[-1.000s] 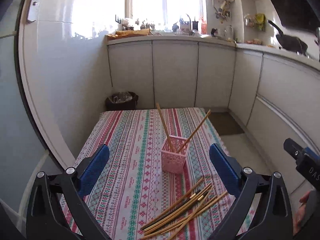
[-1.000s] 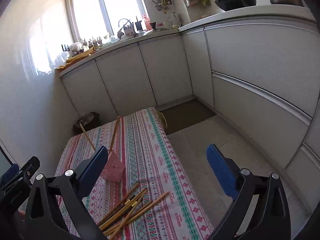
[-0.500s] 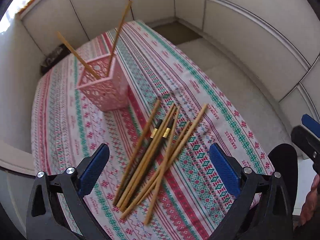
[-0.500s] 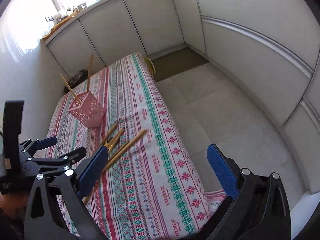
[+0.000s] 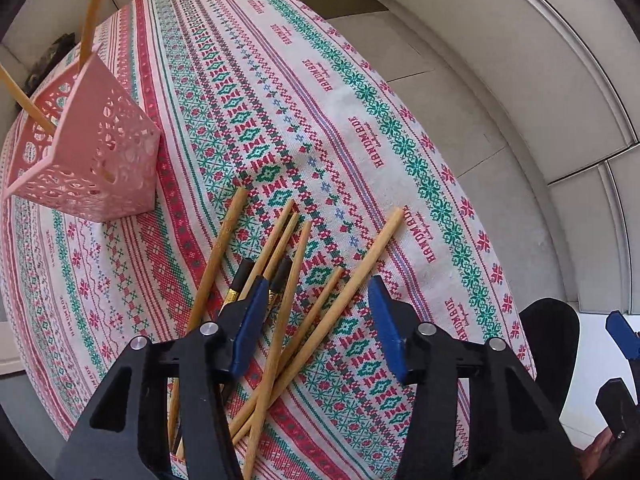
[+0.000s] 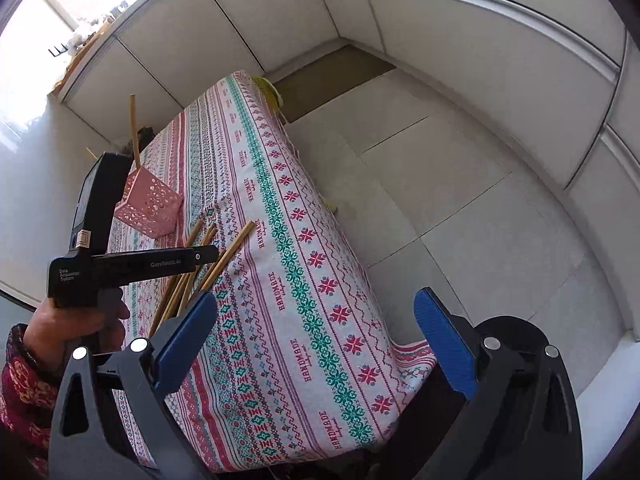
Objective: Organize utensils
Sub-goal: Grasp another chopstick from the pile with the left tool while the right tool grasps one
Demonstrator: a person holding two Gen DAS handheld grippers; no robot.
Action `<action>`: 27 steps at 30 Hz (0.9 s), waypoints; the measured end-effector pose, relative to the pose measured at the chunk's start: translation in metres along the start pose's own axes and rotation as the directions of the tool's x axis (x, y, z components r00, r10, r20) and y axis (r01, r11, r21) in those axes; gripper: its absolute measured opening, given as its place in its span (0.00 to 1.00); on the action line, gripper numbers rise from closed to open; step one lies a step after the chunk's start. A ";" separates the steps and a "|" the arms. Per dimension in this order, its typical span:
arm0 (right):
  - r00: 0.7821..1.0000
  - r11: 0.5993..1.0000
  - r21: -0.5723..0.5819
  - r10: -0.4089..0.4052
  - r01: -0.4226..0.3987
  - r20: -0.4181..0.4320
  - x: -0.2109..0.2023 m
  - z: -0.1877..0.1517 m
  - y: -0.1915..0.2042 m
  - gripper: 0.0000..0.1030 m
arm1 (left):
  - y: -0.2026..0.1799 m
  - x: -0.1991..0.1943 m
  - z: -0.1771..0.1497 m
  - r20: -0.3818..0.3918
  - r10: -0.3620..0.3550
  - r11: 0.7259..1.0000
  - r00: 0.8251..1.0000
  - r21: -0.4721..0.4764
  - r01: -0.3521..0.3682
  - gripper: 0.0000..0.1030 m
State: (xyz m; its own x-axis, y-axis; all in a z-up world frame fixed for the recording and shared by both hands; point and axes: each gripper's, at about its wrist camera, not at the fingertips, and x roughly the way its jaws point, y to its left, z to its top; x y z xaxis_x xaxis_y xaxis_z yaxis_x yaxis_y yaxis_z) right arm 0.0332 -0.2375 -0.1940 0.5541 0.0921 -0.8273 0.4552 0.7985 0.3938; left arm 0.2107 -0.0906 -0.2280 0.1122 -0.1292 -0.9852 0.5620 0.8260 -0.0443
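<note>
Several wooden chopsticks (image 5: 288, 280) lie in a loose pile on the patterned tablecloth (image 5: 360, 128). A pink perforated holder (image 5: 92, 160) stands at the left with two chopsticks (image 5: 94, 12) leaning in it. My left gripper (image 5: 316, 328) is open, its blue pads straddling the pile just above the cloth, holding nothing. My right gripper (image 6: 316, 336) is open and empty over the table's right front edge. The right wrist view also shows the pile (image 6: 208, 256), the holder (image 6: 150, 206) and the left tool's body (image 6: 120, 264) in a hand.
The table's right edge (image 6: 320, 184) drops to a tiled floor (image 6: 460, 184). White cabinets (image 6: 480, 48) line the far and right walls. A dark bin (image 5: 48, 60) sits behind the table.
My left gripper has dropped down onto the pile of chopsticks and its jaws have narrowed around it. My right gripper has tilted down and moved closer to the table's edge.
</note>
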 end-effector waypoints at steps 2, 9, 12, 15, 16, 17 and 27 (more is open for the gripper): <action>1.000 1.000 0.007 0.006 -0.006 -0.021 0.006 0.000 0.002 0.93 | 0.002 0.007 0.000 -0.004 -0.012 1.000 1.000 -0.005 0.012 0.33; 0.998 1.000 0.017 -0.018 0.020 -0.061 0.032 0.014 0.021 0.93 | 0.017 -0.016 -0.037 0.155 -0.059 0.996 0.986 -0.050 0.068 0.04; 0.993 0.999 0.038 -0.034 0.039 -0.111 0.057 0.029 0.039 0.93 | 0.031 -0.047 -0.076 0.267 -0.104 0.987 0.958 -0.092 0.133 0.04; 0.980 0.994 0.081 -0.052 0.069 -0.192 0.091 0.043 0.056 0.87 | 0.043 -0.079 -0.116 0.362 -0.114 0.978 0.925 -0.124 0.169 0.05; 0.973 0.992 0.100 -0.056 0.080 -0.223 0.101 0.045 0.061 0.84 | 0.048 -0.088 -0.130 0.391 -0.102 0.977 0.915 -0.134 0.166 0.05; 0.964 0.988 0.120 -0.066 0.100 -0.257 0.112 0.048 0.067 0.77 | 0.052 -0.097 -0.140 0.411 -0.090 0.977 0.907 -0.143 0.161 0.05; 0.894 0.916 0.079 -0.361 0.393 -0.267 0.171 0.050 0.131 0.58 | 0.081 -0.152 -0.194 0.532 -0.055 0.973 0.845 -0.163 0.166 0.05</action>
State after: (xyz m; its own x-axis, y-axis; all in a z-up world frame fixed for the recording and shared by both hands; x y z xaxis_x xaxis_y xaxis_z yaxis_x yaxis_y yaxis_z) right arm 0.2223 -0.1465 -0.2642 0.1446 -0.0464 -0.9884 0.6903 0.7204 0.0671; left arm 0.0805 0.1021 -0.1136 0.5002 -0.4468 -0.7417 0.4319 0.8712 -0.2335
